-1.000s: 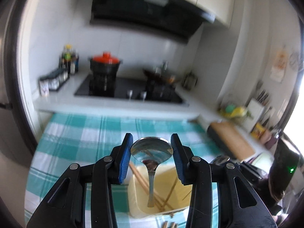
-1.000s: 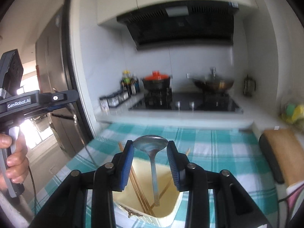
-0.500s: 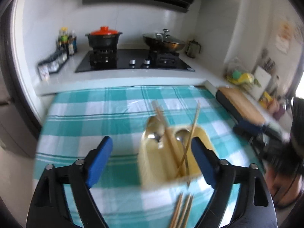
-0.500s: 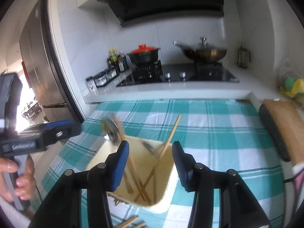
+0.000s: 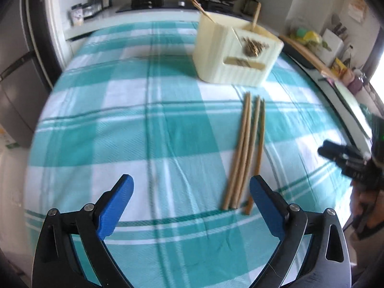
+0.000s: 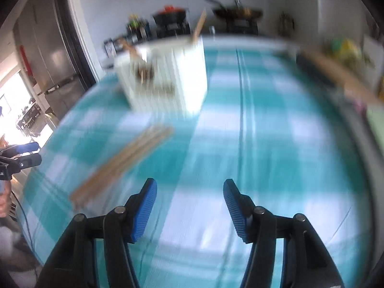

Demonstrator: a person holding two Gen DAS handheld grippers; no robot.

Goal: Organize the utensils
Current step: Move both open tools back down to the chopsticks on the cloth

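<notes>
Tablecloth (image 6: 264,120) blurred — chopsticks (image 6: 122,163) smeared, holder (image 6: 165,79) contents unclear.

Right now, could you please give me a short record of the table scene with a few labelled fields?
surface: table with teal checked cloth
holder: cream box, upright, with chopsticks sticking out of it
loose items: bundle of wooden chopsticks flat on the cloth, in front of the box and apart from it
left claw: opening, nothing between its jaws, near ends of the chopsticks just inside its right finger
right claw: opening, nothing between its jaws
</notes>
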